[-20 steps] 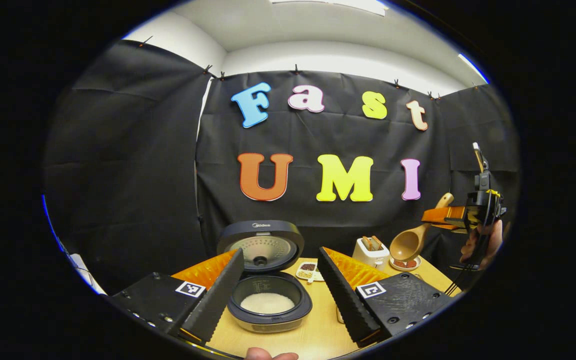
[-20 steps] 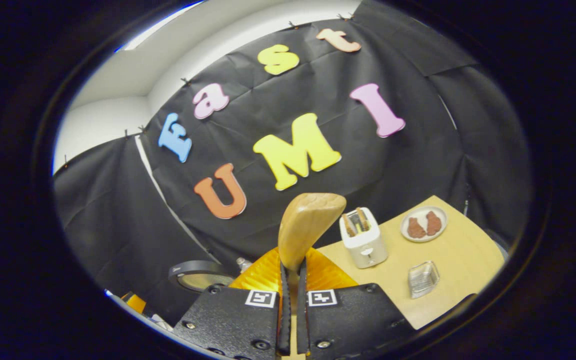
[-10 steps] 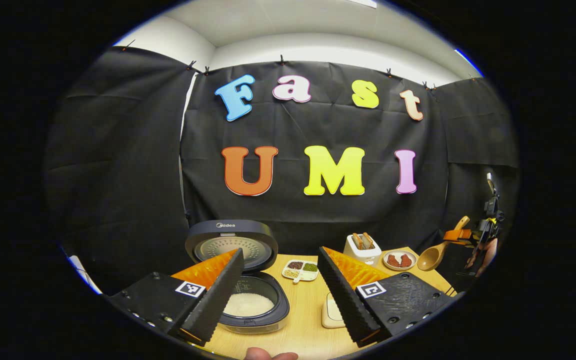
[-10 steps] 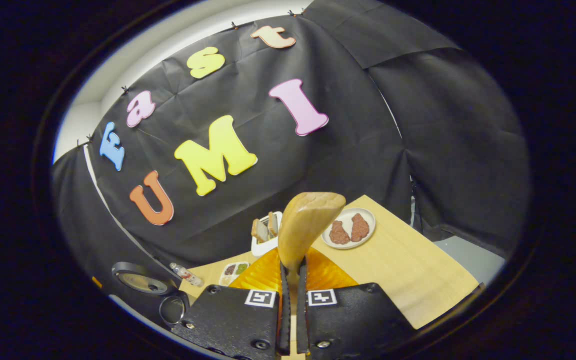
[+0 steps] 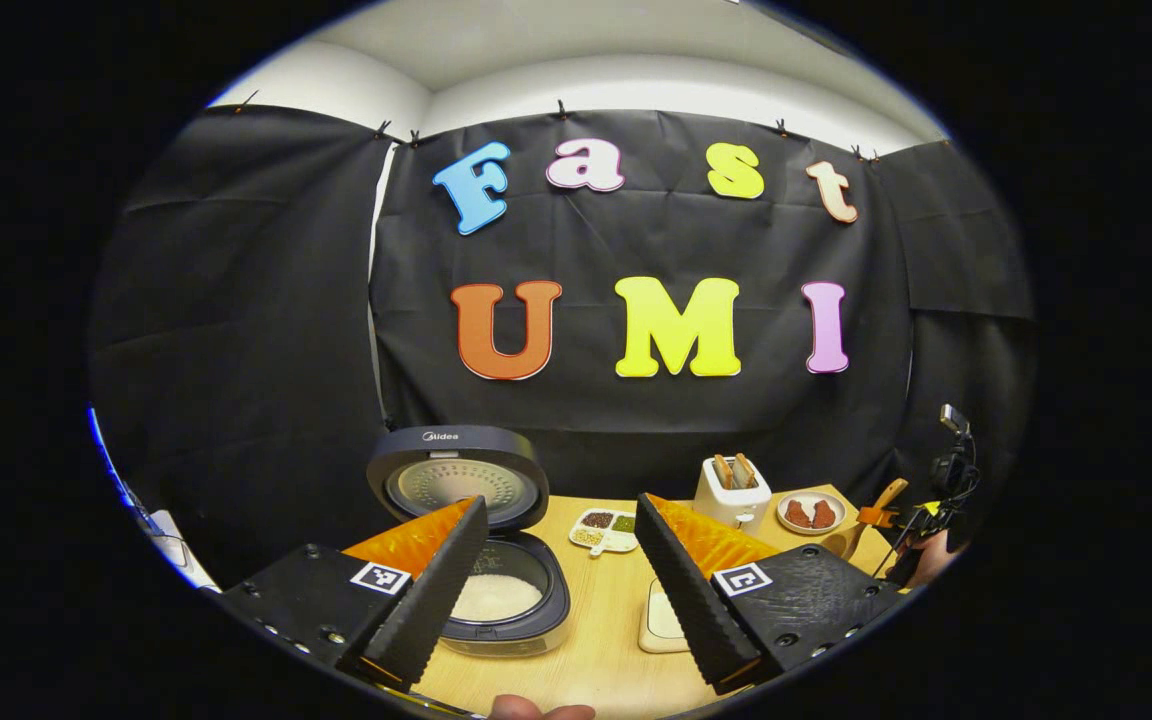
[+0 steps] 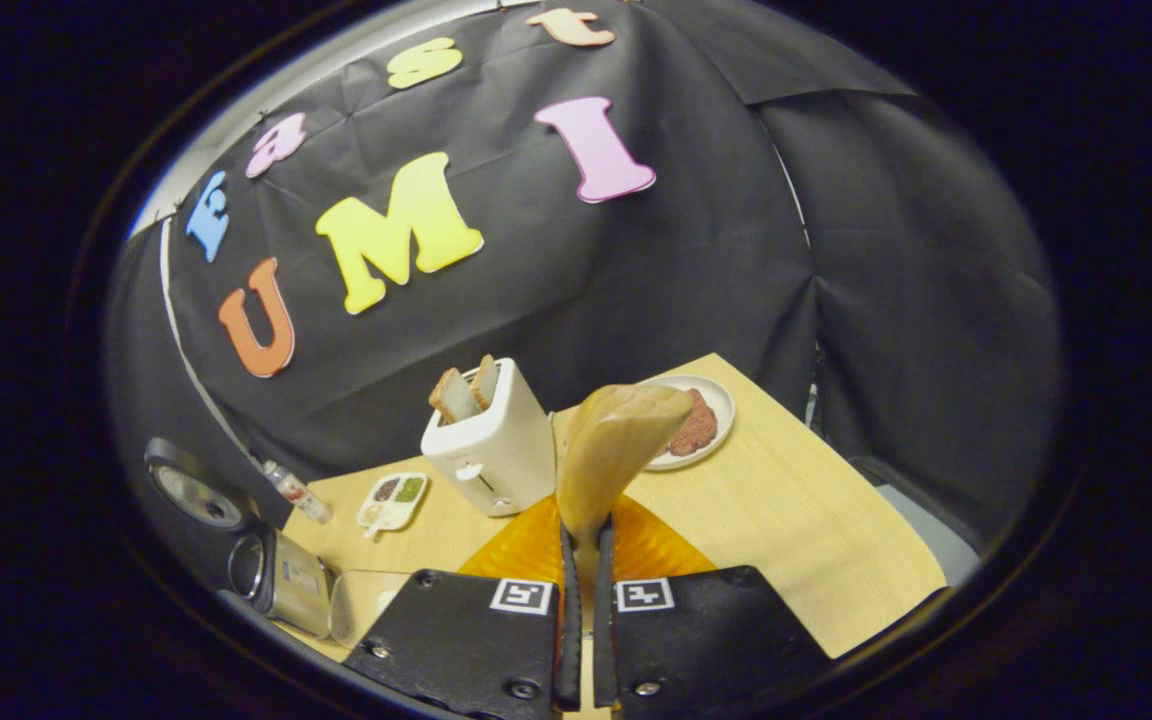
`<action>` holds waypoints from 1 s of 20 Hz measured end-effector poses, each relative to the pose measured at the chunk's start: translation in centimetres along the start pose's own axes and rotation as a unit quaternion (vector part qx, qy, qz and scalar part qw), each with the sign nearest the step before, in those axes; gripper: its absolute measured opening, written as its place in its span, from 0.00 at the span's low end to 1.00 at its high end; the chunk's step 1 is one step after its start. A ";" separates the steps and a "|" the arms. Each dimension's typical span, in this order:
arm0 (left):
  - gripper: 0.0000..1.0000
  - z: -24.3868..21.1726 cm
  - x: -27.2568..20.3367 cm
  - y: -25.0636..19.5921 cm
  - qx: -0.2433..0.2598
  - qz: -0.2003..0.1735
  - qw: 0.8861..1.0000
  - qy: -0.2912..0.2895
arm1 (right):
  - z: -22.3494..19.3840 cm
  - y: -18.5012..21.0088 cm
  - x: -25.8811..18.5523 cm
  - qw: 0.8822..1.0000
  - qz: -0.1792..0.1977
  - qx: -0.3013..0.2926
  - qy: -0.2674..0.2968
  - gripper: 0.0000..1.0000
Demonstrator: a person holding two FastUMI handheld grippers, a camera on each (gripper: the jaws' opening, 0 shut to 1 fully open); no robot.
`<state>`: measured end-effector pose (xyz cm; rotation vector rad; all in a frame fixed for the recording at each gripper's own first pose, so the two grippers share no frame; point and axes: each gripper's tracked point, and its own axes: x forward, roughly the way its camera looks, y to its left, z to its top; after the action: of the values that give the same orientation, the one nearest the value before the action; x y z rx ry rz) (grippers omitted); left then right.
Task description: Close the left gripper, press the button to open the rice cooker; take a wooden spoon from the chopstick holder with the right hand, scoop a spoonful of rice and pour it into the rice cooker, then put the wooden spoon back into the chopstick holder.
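Right gripper (image 6: pixel 584 560) pinches pale wooden spoon (image 6: pixel 616 445); black round rice cooker (image 5: pixel 506 590) open with rice inside. Left gripper (image 5: pixel 561 590) spread, idle. Next, likely: return spoon to chopstick holder.

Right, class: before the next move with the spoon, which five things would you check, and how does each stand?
1. The rice cooker stands open: ok.
2. It holds rice: ok.
3. The right gripper is shut on the wooden spoon: ok.
4. The left gripper is open, holding nothing: ok.
5. The spoon's bowl is empty: cannot tell, its back faces the right gripper view.
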<state>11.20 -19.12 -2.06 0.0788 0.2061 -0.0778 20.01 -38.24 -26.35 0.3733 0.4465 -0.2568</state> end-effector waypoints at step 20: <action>0.96 -0.1 1.8 -1.4 -0.010 -0.010 1.000 -0.008 | -1.6 -0.6 2.1 0.999 -0.002 -0.045 -0.020 0.48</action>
<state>12.81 -20.65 -2.60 0.0569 0.1924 -0.0971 21.09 -38.49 -28.84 0.2789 0.4177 -0.2479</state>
